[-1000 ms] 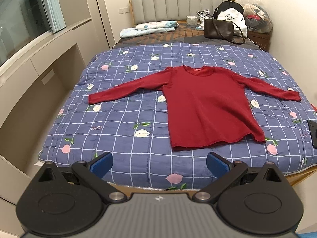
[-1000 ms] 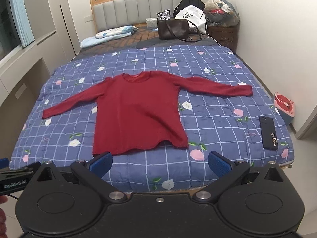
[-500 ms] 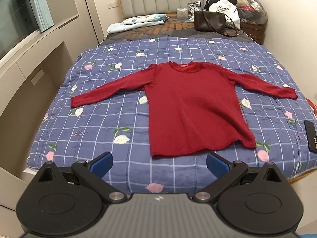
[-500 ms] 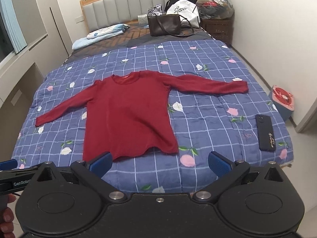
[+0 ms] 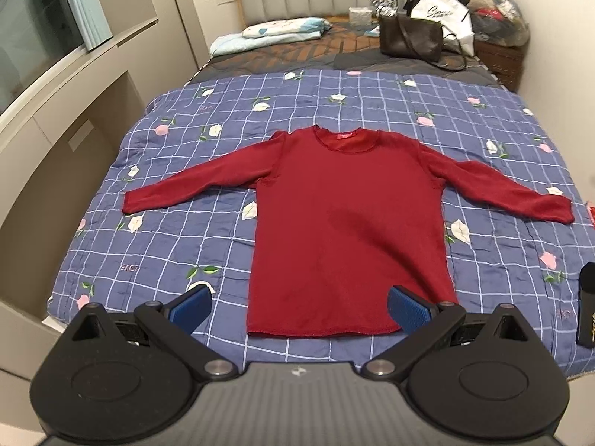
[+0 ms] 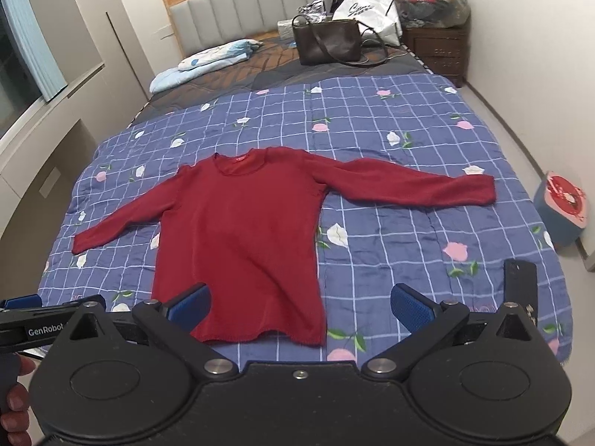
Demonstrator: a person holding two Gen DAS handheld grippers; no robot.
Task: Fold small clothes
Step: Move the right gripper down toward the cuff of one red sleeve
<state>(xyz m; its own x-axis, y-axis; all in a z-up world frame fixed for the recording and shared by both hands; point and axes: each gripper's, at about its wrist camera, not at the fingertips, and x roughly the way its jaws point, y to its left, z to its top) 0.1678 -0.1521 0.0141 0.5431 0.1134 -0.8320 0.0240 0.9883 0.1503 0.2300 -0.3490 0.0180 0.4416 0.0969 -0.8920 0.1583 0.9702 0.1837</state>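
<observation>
A dark red long-sleeved top [image 5: 349, 219] [image 6: 241, 230] lies flat on the bed, collar toward the headboard, both sleeves spread out sideways. My left gripper [image 5: 299, 310] hovers open above the hem's near edge, its blue fingertips wide apart with nothing between them. My right gripper [image 6: 299, 306] is also open and empty, above the hem's right corner. The left gripper's body [image 6: 33, 319] shows at the lower left of the right wrist view, with a person's hand [image 6: 15, 401] on it.
A blue checked flowered quilt [image 5: 160, 230] [image 6: 409, 223] covers the bed. A black phone [image 6: 520, 282] [image 5: 587, 308] lies near the quilt's right front corner. A brown handbag [image 6: 327, 42], bags and a folded blanket [image 6: 208, 61] sit by the headboard. A stool [image 6: 563, 208] stands on the floor at right.
Both grippers have moved forward toward the bed and lower, so the red top now fills more of each view and its hem lies between the fingertips. Both stayed open.
</observation>
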